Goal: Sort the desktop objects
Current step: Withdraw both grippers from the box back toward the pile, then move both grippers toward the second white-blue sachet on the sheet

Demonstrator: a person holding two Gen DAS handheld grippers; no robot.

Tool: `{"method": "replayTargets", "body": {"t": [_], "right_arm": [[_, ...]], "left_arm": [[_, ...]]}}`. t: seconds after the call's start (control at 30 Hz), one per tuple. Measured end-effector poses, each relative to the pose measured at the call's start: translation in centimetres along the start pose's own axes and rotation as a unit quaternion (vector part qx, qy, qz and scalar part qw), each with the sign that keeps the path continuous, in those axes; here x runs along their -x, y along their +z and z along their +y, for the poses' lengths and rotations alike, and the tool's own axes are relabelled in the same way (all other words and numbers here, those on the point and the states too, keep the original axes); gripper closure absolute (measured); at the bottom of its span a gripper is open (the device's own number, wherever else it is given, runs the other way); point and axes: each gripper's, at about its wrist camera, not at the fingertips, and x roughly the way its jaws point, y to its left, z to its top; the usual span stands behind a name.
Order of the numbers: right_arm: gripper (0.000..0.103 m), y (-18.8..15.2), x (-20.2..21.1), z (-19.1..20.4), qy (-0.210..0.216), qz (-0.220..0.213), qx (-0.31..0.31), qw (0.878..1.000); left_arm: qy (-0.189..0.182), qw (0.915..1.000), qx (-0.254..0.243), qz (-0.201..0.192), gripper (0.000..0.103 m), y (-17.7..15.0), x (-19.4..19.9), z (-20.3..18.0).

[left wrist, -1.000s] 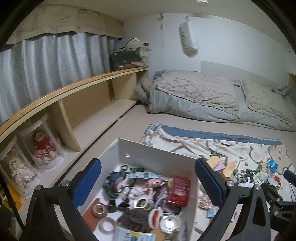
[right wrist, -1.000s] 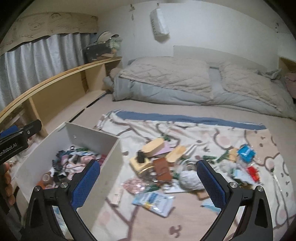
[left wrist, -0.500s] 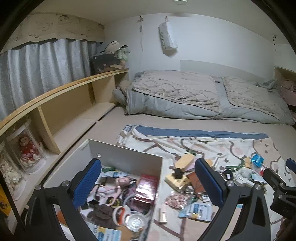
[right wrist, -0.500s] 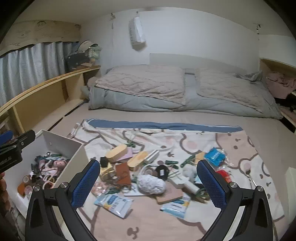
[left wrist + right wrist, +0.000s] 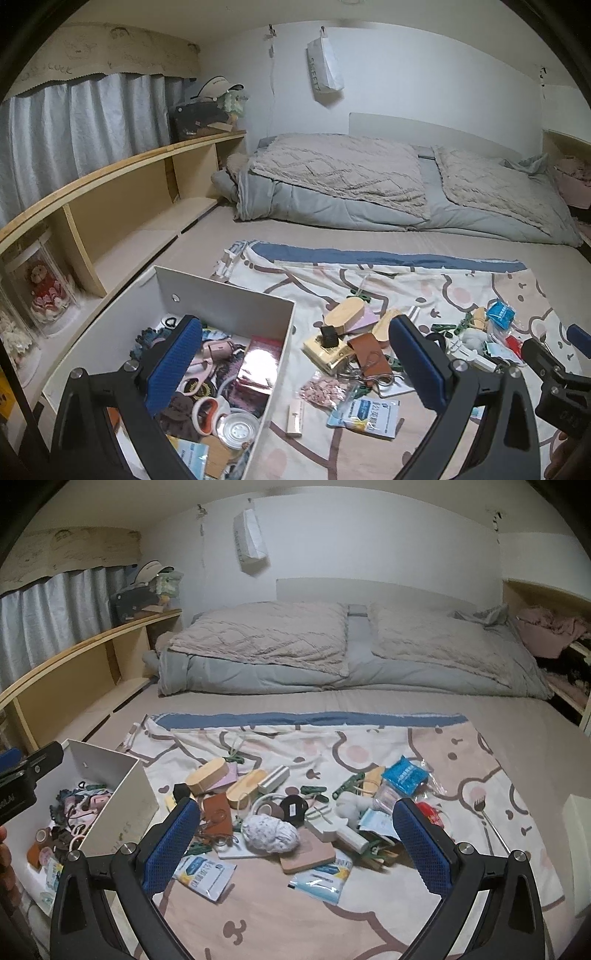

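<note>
Clutter pile (image 5: 295,812) sat on the cartoon-print sheet (image 5: 461,760), just right of the white box (image 5: 229,310): wooden oval blocks, brown leather pouch (image 5: 218,812), grey-white yarn ball (image 5: 271,834), blue packets, green clips, a fork at the far right. The white box was already packed with tape rolls, pink items, a red foil pack (image 5: 258,369) and dark fabric.

Left gripper (image 5: 291,369) hung above the box's right wall, left finger over the box contents, right finger over the pile. Jaws were spread wide, nothing between them. Right gripper (image 5: 295,845) hovered over the pile right of the box, jaws equally wide and empty.

Left wrist view showed the box interior in detail plus the shelf (image 5: 122,192) left of the box with a doll in a clear case (image 5: 46,291). Right wrist view showed the whole pile, including the fork (image 5: 487,819) and the sheet's right side, and only part of the box.
</note>
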Motion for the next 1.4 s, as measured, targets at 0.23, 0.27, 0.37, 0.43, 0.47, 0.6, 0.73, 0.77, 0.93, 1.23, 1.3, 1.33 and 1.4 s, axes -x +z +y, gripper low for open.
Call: {"method": "replayTargets", "body": {"t": [0.23, 0.27, 0.37, 0.43, 0.47, 0.6, 0.73, 0.77, 0.93, 1.23, 1.3, 1.33, 1.4], "right_arm": [[0.0, -0.5, -0.7, -1.1, -0.015, 0.015, -0.006, 1.0], [0.0, -0.7, -0.8, -1.3, -0.016, 0.017, -0.007, 1.0], [0.0, -1.0, -1.3, -1.7, -0.013, 0.024, -0.013, 1.0], [0.0, -1.4, -1.6, -1.8, -0.014, 0.027, -0.014, 0.999], [0.0, -1.6, -1.8, -1.9, -0.015, 0.03, -0.014, 0.999], [0.0, -2.4, -2.6, -2.3, -0.019, 0.043, -0.015, 0.999], [0.0, -3.4, -3.5, -2.7, -0.022, 0.065, -0.011, 0.998], [0.0, -3.6, -3.7, -2.7, -0.023, 0.067, -0.011, 0.997], [0.0, -4.6, -4.8, -3.3, -0.026, 0.086, -0.014, 0.996], [0.0, -5.6, -7.0, -5.6, -0.044, 0.114, -0.049, 0.991], [0.0, -5.9, -7.4, -6.0, -0.047, 0.117, -0.054, 0.991], [0.0, -6.1, -7.7, -6.1, -0.049, 0.12, -0.055, 0.99], [0.0, -6.4, -8.2, -6.3, -0.054, 0.127, -0.057, 0.989]], "left_arm": [[0.0, 0.9999, -0.005, 0.01, 0.001, -0.5, -0.4, -0.9], [0.002, 0.9999, -0.004, 0.011, 0.001, -0.6, -0.4, -0.9], [0.001, 0.9998, -0.001, 0.017, 0.001, -0.9, -0.6, -1.0], [0.001, 0.9998, 0.003, 0.019, 0.001, -1.2, -0.7, -1.1], [0.001, 0.9998, 0.004, 0.02, 0.001, -1.4, -0.7, -1.1], [0.004, 0.9996, 0.003, 0.027, 0.001, -1.9, -1.2, -1.5], [-0.001, 0.9993, -0.001, 0.038, 0.001, -2.5, -1.9, -2.2], [-0.003, 0.9991, -0.002, 0.041, 0.001, -2.6, -2.0, -2.4], [-0.011, 0.9983, -0.003, 0.057, 0.001, -3.3, -3.1, -3.3], [0.003, 0.9975, -0.021, 0.067, 0.001, -4.9, -5.7, -4.7], [0.007, 0.9975, -0.031, 0.063, 0.001, -5.3, -6.3, -5.0], [0.008, 0.9974, -0.037, 0.062, 0.001, -5.4, -6.6, -5.1], [0.009, 0.9971, -0.045, 0.06, 0.001, -5.6, -7.1, -5.4]]}}
